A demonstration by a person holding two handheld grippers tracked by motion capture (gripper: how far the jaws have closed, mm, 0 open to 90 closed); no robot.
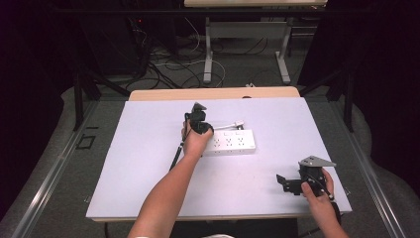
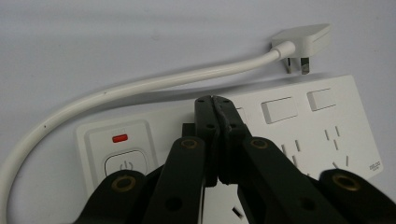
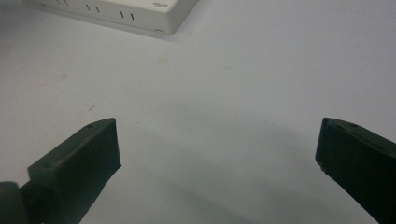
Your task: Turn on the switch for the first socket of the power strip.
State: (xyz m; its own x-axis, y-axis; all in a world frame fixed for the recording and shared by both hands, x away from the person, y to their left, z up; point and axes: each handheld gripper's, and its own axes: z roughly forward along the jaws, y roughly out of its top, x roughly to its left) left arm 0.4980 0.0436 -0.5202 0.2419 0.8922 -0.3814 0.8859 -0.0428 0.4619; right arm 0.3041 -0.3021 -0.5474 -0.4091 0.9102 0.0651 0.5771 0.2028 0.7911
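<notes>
— High view first: where are the hands?
— The left hand (image 1: 195,141) reaches forward to the middle of the white table (image 1: 148,163), its left gripper (image 1: 199,119) pointing down over the left end of the white power strip (image 1: 230,142). The right gripper (image 1: 285,182) hangs low near the table's front right corner, well apart from the strip.
— And the jaws?
— In the left gripper view, the jaws are pressed together with nothing between them, tips over the strip just right of its switch (image 2: 125,163). Right gripper view: jaws spread wide, empty, above bare table.
</notes>
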